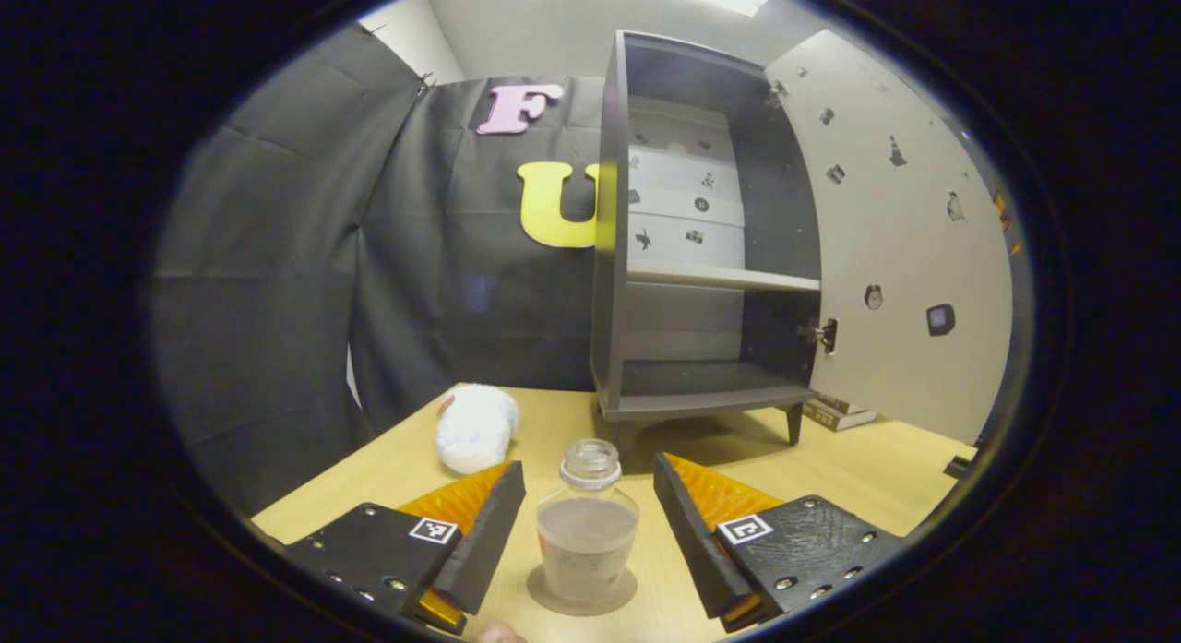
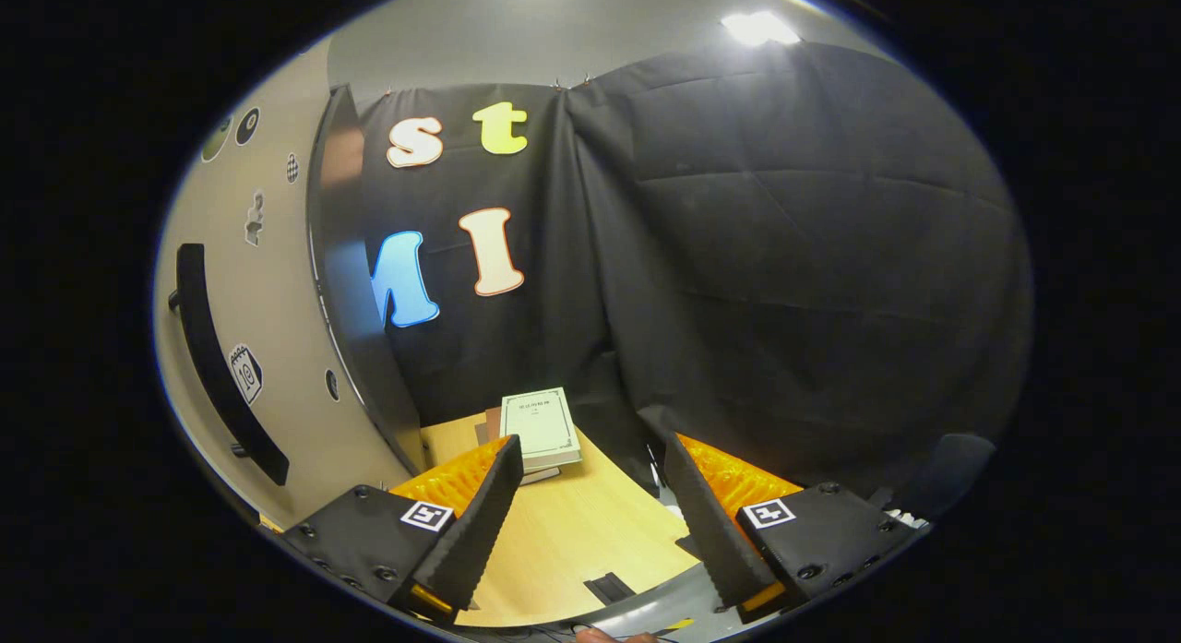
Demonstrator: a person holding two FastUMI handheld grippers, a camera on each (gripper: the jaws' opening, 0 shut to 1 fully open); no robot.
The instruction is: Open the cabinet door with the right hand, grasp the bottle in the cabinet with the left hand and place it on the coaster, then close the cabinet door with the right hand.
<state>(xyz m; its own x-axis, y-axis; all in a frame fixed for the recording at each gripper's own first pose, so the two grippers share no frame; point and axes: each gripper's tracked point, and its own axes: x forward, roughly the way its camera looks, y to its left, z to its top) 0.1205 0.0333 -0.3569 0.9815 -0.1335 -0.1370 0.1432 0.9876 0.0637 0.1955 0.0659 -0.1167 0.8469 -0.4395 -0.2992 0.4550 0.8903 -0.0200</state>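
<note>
Between my spread left gripper (image 1: 588,523): clear glass bottle (image 1: 587,528) upright on round brown coaster (image 1: 582,595).
My right gripper (image 2: 590,518) gapes beside the open beige cabinet door (image 2: 242,348); no label readable.

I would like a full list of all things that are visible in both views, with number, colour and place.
bottle: 1, clear with brownish fill, upright on the coaster, between the left claw's fingers, untouched
coaster: 1, brown, on the table
table: 1, light wood
cabinet: 1, dark grey, on the table, shelves bare
cabinet door: 1, beige with stickers, swung open
door handle: 1, black, on the door's outer face
plush toy: 1, white, left of the cabinet
books: small stack, pale cover, behind the door
left claw: 1, open
right claw: 1, open, holding nothing
</note>
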